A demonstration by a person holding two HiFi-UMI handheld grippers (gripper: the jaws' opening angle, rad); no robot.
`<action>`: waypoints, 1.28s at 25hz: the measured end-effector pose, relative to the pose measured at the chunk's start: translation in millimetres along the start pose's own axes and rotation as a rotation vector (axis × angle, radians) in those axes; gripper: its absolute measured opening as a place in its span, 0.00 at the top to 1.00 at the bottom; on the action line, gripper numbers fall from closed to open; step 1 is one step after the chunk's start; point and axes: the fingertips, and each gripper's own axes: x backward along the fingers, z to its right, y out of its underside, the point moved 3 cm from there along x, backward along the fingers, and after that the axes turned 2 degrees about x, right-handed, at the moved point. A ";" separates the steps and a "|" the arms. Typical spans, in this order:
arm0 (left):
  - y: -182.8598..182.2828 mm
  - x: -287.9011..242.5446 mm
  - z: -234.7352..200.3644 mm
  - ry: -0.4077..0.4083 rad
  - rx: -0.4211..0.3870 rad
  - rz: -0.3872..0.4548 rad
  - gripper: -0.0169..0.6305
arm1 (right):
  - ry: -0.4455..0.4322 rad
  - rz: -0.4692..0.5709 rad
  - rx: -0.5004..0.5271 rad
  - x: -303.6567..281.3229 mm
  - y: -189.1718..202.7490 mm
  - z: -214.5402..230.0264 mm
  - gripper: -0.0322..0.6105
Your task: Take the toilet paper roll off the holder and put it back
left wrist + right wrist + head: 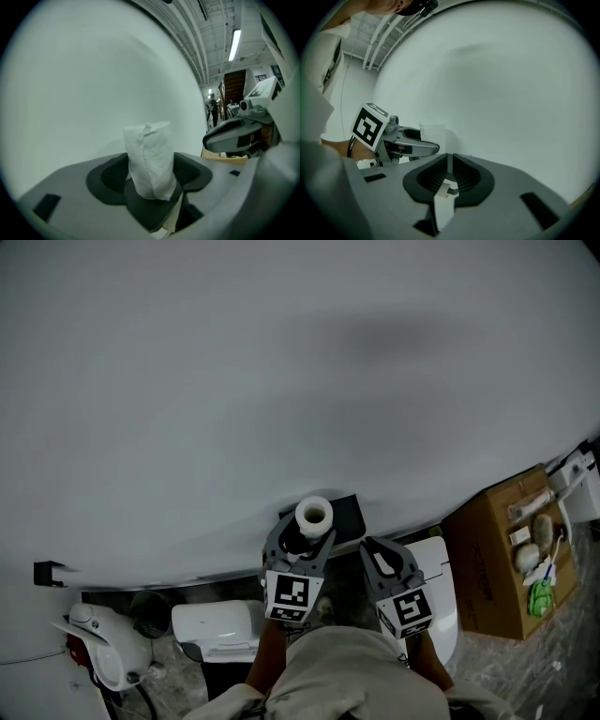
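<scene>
Left gripper [148, 174] stands wide, its pads flanking the upright toilet paper roll [149, 154] without pressing it. The roll sits on the black holder [346, 514] against the far white wall [281, 371]. Right gripper [449, 177] hangs just to the right — jaws together, empty.

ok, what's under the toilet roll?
A black holder at the wall shows beneath and beside the toilet roll. The left gripper around it hides the roll's lower end, so its seating can't be seen.
</scene>
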 end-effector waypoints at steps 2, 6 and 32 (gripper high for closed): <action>0.4 -0.8 -0.1 0.002 0.003 0.000 0.51 | 0.002 0.007 0.001 0.1 0.3 0.7 0.90; -0.5 -0.3 -0.3 -0.001 0.005 0.001 0.51 | -0.004 -0.002 0.003 1.6 0.0 0.0 0.90; -21.7 19.1 8.8 -0.045 -0.018 0.035 0.52 | -0.016 0.037 0.020 24.5 -6.4 -2.6 0.90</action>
